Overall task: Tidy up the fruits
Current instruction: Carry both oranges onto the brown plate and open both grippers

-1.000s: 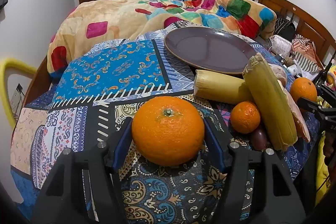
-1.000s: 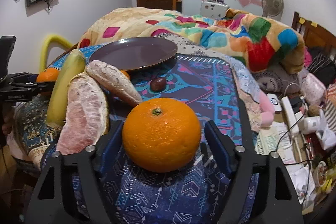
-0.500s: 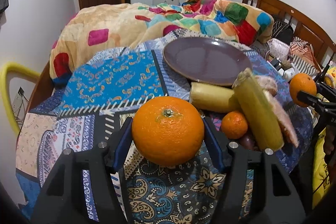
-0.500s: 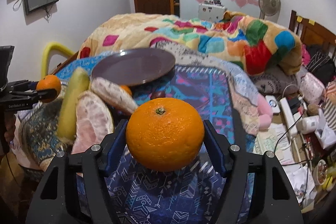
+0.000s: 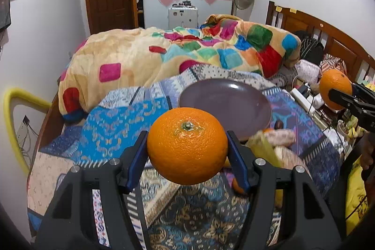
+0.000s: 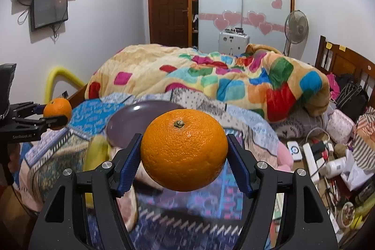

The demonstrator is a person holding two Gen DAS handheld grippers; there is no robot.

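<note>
My left gripper [image 5: 187,149] is shut on a large orange [image 5: 187,144] and holds it in the air above the patterned cloth. My right gripper [image 6: 184,151] is shut on a second large orange [image 6: 184,149], also lifted. Each gripper shows in the other's view: the right one with its orange [image 5: 335,88] at the far right, the left one with its orange [image 6: 57,113] at the far left. An empty purple plate [image 5: 225,102] lies beyond both, also seen in the right wrist view [image 6: 131,121]. A banana [image 6: 97,151] and pomelo pieces [image 5: 281,137] lie below.
A small dark fruit [image 5: 278,124] sits by the plate's right edge. A colourful blanket [image 5: 187,53] is heaped behind the plate. A wooden headboard [image 5: 328,39] stands at the right. Cables and clutter [image 6: 328,156] lie right of the cloth. A yellow bar [image 5: 14,114] curves at the left.
Both grippers have risen with their oranges, from resting on the cloth to well above it. The plate and other fruit now sit lower in both views.
</note>
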